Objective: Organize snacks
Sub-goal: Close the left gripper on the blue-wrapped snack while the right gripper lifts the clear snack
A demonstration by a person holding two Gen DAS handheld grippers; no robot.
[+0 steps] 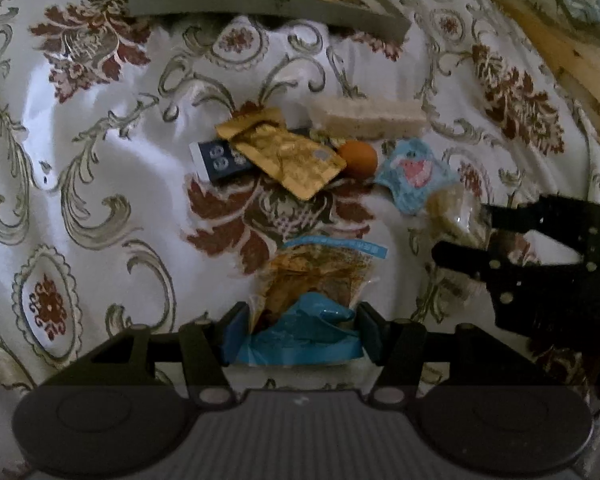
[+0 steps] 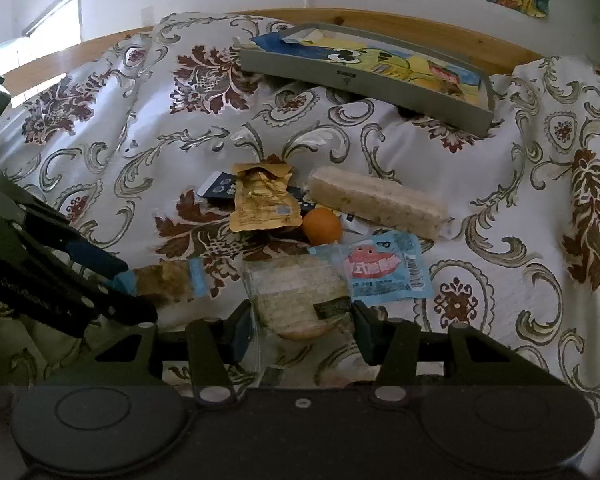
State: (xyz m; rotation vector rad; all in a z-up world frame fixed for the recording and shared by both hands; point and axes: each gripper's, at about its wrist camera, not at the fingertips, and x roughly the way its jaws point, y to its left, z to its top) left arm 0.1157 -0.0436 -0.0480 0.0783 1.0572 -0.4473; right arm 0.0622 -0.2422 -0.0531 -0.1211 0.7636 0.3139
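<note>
A: Left gripper (image 1: pixel 300 330) clamped on the blue end of the clear pack (image 1: pixel 314 280). Long axis running straight ahead from the jaws, away from the camera.

B: Right gripper (image 2: pixel 300 326) closed around the round cracker (image 2: pixel 296 298), pads touching the wrapper on both sides. Lying flat on the cloth (image 2: pixel 500 280), not visibly lifted.

A: Beyond both: gold sachet (image 1: pixel 288 160) across the dark pack (image 1: pixel 220 162), orange ball (image 1: pixel 358 159) just beside, pale bar (image 1: pixel 366 118) behind, blue sachet (image 1: pixel 416 174) off to the right.

B: And farthest out, the tray (image 2: pixel 364 88), up at the head of the bed, dead ahead of both jaws, slightly right of centre from here.

A: Same line for the left, then. Straight forward over the heap, pack already pointing that way.

B: Nearer arm? Hard to call. Both about level with the near edge of the pile, side by side, left jaw close beside the cracker.

A: Likely snag: crossing paths on the way to the tray.

B: Better one at a time, probably.
</note>
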